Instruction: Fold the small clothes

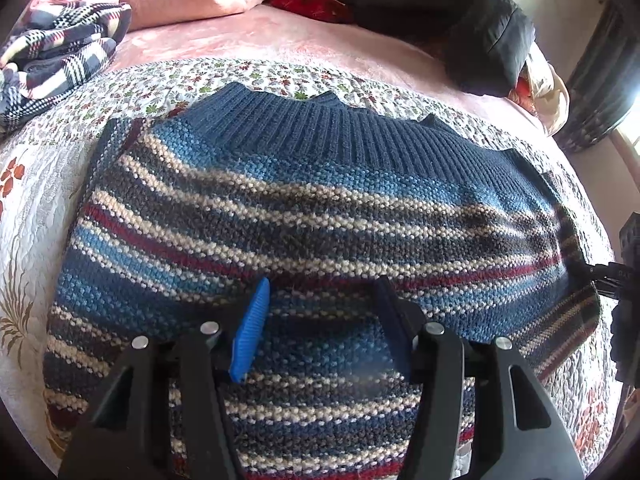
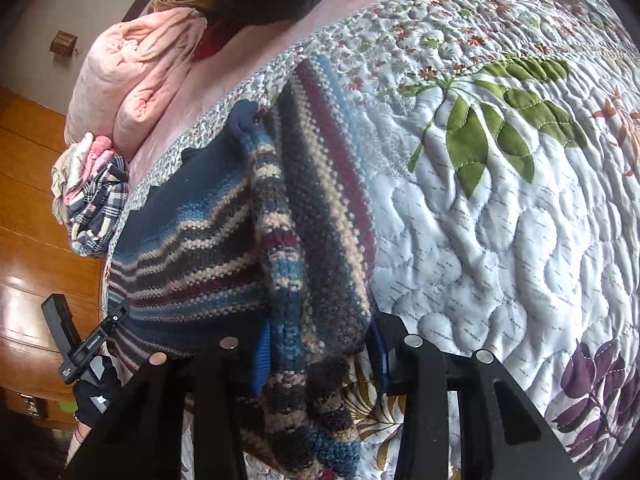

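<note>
1. Left gripper (image 1: 320, 328): black angular arms, round silver pivot screws, ribbed blue finger pads (image 1: 250, 340).
2. Right gripper (image 2: 320, 354): matching black arms, silver screws, blue pads.
3. Person's hand (image 2: 94, 394) wears a black glove.

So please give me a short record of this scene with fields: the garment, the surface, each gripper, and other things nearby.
garment: striped knit sweater, lying flat, ribbed band at the far side
surface: floral quilt on a bed
left gripper: open, over the sweater's near part
right gripper: open, a sweater sleeve lies between its fingers
nearby: plaid cloth, pink blanket, dark garment
</note>
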Demonstrator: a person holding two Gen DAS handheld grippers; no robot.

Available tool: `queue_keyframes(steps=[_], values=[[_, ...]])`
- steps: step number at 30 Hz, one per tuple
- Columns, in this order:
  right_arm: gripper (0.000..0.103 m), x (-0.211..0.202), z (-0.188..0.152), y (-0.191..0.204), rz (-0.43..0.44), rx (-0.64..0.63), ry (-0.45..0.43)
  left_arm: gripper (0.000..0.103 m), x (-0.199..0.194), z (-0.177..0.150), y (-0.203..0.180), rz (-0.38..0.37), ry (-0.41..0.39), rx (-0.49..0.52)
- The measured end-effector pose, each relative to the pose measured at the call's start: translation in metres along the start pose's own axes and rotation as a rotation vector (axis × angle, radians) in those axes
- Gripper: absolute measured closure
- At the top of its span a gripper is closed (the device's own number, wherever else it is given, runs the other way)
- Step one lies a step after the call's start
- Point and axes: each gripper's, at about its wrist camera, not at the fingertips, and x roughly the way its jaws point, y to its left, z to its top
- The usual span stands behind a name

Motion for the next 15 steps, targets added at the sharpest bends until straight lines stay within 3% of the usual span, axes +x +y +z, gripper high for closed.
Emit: queue_keyframes(steps=[5, 10, 15], values=[[0.07, -0.022, 0.008, 0.032, 0.04, -0.017, -0.017, 0.051, -0.012, 0.002, 0.004, -0.063, -0.004, -0.029], [0.071, -0.038, 0.019, 0.103, 0.078, -0.139, -0.032, 0.051, -0.029, -0.003, 0.002, -0.13, -0.021, -0.01], [0.071, -0.027, 0.022, 0.178, 0.091, -0.286, -0.019, 0.051, -0.039, -0.006, 0.003, -0.147, -0.028, 0.008]])
